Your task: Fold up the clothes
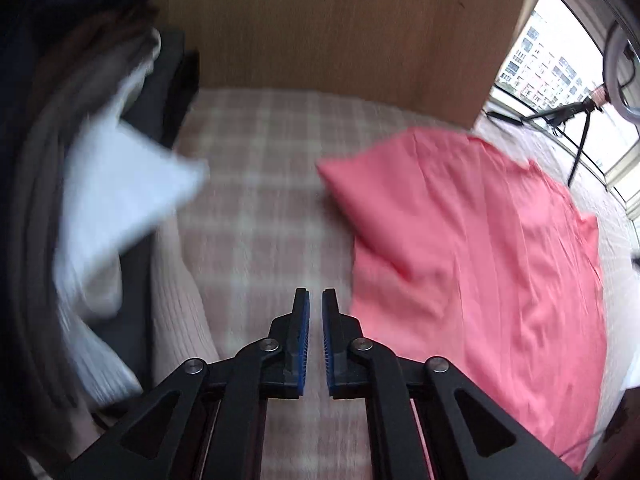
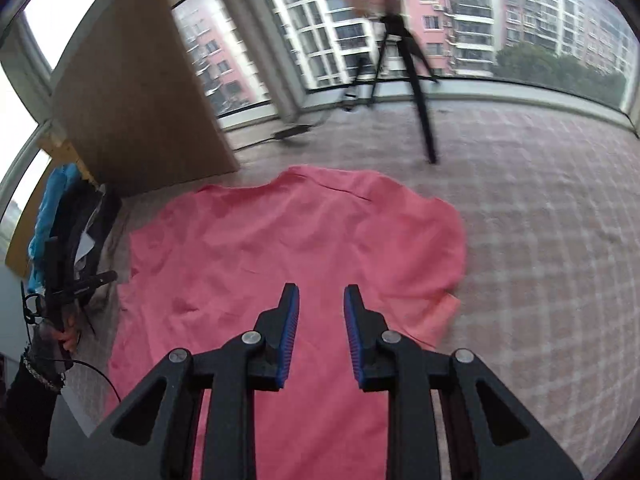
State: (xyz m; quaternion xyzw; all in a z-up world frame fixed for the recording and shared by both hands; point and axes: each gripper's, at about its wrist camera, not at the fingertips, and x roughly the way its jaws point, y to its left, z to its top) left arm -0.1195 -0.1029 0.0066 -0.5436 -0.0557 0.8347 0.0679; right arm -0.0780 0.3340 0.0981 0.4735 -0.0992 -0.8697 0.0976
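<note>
- Left gripper (image 1: 315, 300): lower centre of the left wrist view, jaws almost together with only a thin slit between the blue pads, nothing in them. Plaid bedcover (image 1: 264, 184) shows below the tips.
- Right gripper (image 2: 321, 298): lower centre of the right wrist view, jaws parted with a clear gap, nothing between the pads. It hangs over the garment; no visible contact.
- Pink garment (image 2: 288, 248): spread mostly flat on the plaid cover, some wrinkles, filling the middle of the right wrist view. In the left wrist view it fills the right half of the frame, one corner pointing toward frame centre, just right of the left gripper's tips.
- Pile of other clothes (image 1: 100, 184): left edge of the left wrist view, white, grey and dark layers, heavily blurred, so individual items are unclear.
- Wooden panel (image 1: 320, 24): upright across the top of the left wrist view; upper left in the right wrist view.
- Tripod (image 2: 404, 64): top centre of the right wrist view, feet on the plaid cover, in front of the window (image 2: 500, 20) with apartment blocks outside.
- A person's hand (image 2: 56, 320) at the left edge of the right wrist view grips the other tool.
</note>
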